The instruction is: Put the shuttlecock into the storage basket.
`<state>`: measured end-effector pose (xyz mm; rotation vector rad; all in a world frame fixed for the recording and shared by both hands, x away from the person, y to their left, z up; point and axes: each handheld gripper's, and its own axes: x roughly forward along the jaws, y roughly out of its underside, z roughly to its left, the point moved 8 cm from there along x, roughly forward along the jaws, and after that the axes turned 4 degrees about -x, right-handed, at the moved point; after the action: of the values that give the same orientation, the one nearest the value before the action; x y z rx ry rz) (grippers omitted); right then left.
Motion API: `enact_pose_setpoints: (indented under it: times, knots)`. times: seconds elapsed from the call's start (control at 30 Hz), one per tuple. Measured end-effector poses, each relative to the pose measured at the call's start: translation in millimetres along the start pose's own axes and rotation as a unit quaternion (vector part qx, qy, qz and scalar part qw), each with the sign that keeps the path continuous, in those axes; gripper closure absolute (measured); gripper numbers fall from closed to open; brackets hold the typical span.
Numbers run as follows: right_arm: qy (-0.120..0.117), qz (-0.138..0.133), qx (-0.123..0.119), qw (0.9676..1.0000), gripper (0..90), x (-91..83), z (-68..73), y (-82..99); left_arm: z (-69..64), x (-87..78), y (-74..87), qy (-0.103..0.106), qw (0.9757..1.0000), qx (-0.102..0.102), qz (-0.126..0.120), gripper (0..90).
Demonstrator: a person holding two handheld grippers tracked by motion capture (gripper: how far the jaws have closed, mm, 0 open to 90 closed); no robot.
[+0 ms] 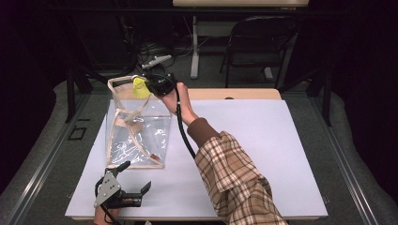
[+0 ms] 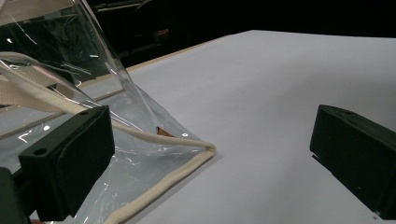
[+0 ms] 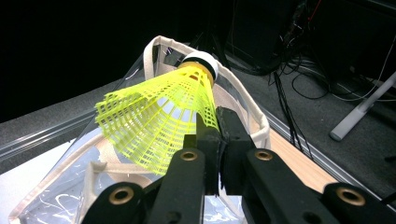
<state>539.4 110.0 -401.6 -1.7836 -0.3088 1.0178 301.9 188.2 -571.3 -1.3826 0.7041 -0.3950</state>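
Between my black right fingers [image 3: 205, 140] is a bright yellow net-patterned shuttlecock [image 3: 159, 116] with a white cap. Under it, the clear bag [image 1: 136, 129] has cream edging. My sleeve [image 1: 234, 180] is brown-and-cream plaid. The table sheet [image 1: 263, 140] is pale lilac-white.

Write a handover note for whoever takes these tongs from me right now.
Right tongs: shut on the yellow shuttlecock, pinching its skirt edge, held over the open mouth of the clear bag.
Left tongs: open, low on the table near the bag's bottom corner, gripping nothing.
Bag stands upright on the white mat.
Done: shuttlecock picked up and brought to the bag.
Left, probably: lower it in, release, withdraw.
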Motion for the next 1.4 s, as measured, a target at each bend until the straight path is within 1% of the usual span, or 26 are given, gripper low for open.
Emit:
enact_pose_setpoints:
  times: [0.1,0.2,0.3,0.33,0.47,0.53,0.63,0.7,0.87,0.97,1.07,1.4]
  knots:
    - [-0.002,0.003,-0.002,1.0000,81.0,3.9,2.1,0.9,0.0,-0.3,0.1,0.000,1.0000,0.001,0.001,0.0]
    - [-0.002,0.000,0.002,1.0000,73.8,6.6,1.7,2.9,-0.3,-0.8,-0.1,0.000,1.0000,-0.001,-0.001,0.0]
    - [-0.003,0.004,0.008,1.0000,66.3,4.2,-0.6,6.8,-0.3,-1.0,-0.2,0.000,1.0000,0.000,-0.001,0.0]
    - [-0.003,0.003,0.008,1.0000,64.3,2.4,-2.0,8.2,-0.2,-0.8,-0.1,-0.001,1.0000,0.000,0.000,0.0]
    - [-0.011,0.006,0.007,0.9999,50.0,-7.5,-7.9,16.4,-0.6,-0.3,0.0,0.000,1.0000,0.002,0.001,0.0]
    - [-0.014,0.003,0.007,0.9999,45.6,-13.4,-11.3,20.5,-1.0,0.4,0.2,0.000,1.0000,0.001,0.001,0.0]
    - [-0.022,0.000,0.009,0.9997,36.4,-23.8,-14.9,25.4,-0.8,0.5,0.6,-0.001,1.0000,0.001,0.002,0.0]
    - [-0.028,-0.005,0.008,0.9996,28.9,-30.8,-15.9,27.2,-0.7,0.8,0.9,-0.002,1.0000,0.002,0.003,0.0]
    - [-0.038,-0.003,0.000,0.9993,15.3,-43.7,-15.9,33.5,-1.6,1.2,0.7,-0.002,1.0000,0.006,0.004,0.0]
    - [-0.044,0.001,-0.002,0.9990,11.8,-49.0,-14.5,38.0,-1.2,1.0,0.6,-0.002,1.0000,0.003,0.003,0.0]
    - [-0.046,0.005,-0.001,0.9989,8.8,-51.7,-14.9,44.7,-1.2,1.0,0.8,-0.002,1.0000,0.005,0.004,0.0]
    - [-0.047,0.018,0.008,0.9987,4.2,-58.4,-23.1,72.8,-1.2,1.2,0.9,-0.002,1.0000,0.006,0.005,0.0]
